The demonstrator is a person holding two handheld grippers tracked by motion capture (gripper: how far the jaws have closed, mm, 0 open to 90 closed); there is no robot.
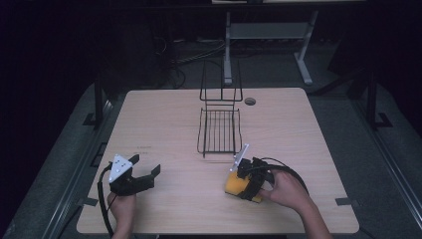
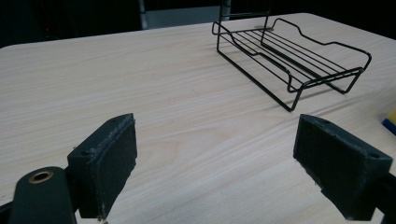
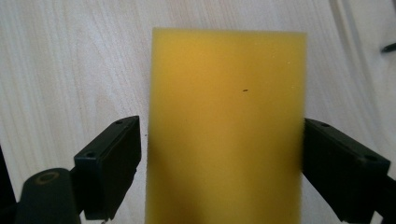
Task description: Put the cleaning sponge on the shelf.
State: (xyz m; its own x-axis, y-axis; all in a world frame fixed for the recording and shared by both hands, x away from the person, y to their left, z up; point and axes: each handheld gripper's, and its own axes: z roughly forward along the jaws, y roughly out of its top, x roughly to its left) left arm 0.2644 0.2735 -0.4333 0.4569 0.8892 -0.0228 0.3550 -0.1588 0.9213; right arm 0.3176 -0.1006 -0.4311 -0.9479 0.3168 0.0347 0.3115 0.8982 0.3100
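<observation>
A yellow sponge lies flat on the wooden table near the front right. My right gripper comes down over it, open, one jaw on each side of the sponge; the right jaw sits at its edge and the left jaw stands a small gap away. A sliver of the sponge's blue underside shows in the left gripper view. Held low over bare table at the front left, my left gripper is open with nothing between its jaws.
A black wire rack with a tall upright back stands at the table's middle, just beyond the sponge; it appears again ahead and right of the left gripper. A cable hole sits near the far edge.
</observation>
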